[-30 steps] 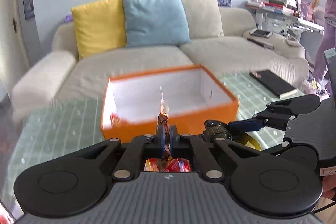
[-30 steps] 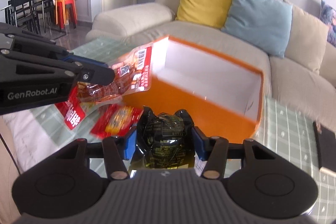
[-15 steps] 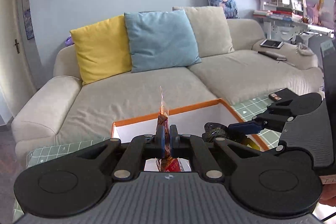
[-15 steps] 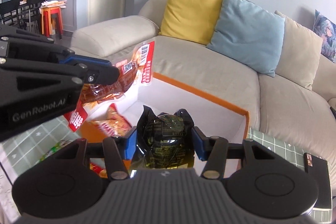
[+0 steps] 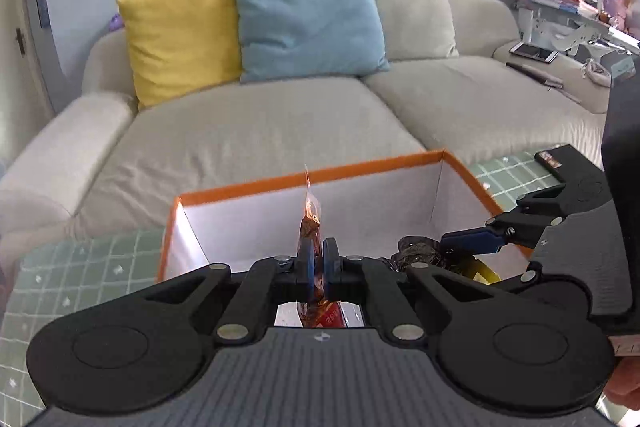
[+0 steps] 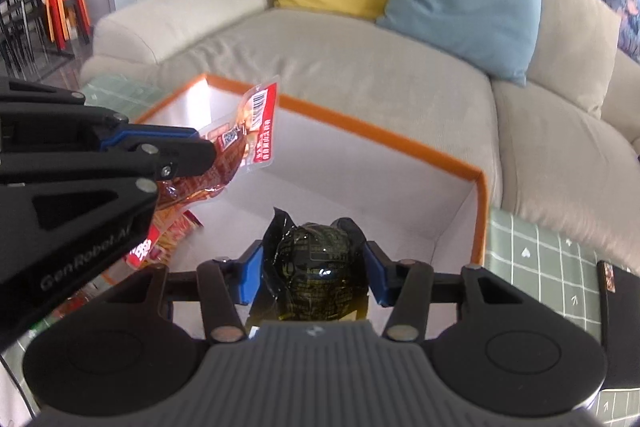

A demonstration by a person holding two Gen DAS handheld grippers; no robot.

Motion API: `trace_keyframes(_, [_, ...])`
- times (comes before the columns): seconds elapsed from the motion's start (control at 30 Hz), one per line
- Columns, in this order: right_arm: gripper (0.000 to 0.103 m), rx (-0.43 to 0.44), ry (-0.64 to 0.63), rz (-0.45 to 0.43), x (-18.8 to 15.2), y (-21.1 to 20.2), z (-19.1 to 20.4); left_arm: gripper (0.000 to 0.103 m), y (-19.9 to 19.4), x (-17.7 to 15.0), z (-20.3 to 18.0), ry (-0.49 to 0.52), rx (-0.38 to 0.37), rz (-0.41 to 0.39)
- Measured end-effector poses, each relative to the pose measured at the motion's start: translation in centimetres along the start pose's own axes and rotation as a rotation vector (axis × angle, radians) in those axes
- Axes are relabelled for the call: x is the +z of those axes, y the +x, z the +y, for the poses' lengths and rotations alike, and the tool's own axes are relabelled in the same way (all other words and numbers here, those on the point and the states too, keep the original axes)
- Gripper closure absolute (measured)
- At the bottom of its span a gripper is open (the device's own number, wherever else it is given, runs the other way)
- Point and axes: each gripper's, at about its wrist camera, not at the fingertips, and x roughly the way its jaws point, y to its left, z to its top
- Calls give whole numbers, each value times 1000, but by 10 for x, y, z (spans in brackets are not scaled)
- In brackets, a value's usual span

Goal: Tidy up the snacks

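Observation:
An orange box (image 5: 372, 166) with a white inside stands on the table; it also shows in the right wrist view (image 6: 400, 139). My left gripper (image 5: 316, 269) is shut on a red and clear snack packet (image 5: 310, 223), held edge-on above the box; the packet shows flat in the right wrist view (image 6: 244, 143). My right gripper (image 6: 316, 267) is shut on a dark round snack packet (image 6: 320, 267), also over the box and seen in the left wrist view (image 5: 420, 253). Red snack packets (image 6: 176, 231) lie in the box's left end.
A beige sofa (image 5: 260, 123) with yellow (image 5: 180, 31) and blue (image 5: 308, 23) cushions stands right behind the table. The table has a green checked cover (image 6: 540, 259). A black flat object (image 6: 616, 287) lies on it right of the box.
Both grippers have tilted down and moved forward over the box, each still holding its packet. The box's inside now fills more of both views.

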Motion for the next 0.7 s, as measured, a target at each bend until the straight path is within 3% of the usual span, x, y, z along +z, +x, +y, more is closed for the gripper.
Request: trace_keyframes(0.7, [51, 29, 99, 210, -16, 45, -12, 99, 36, -27, 11, -1, 27, 185])
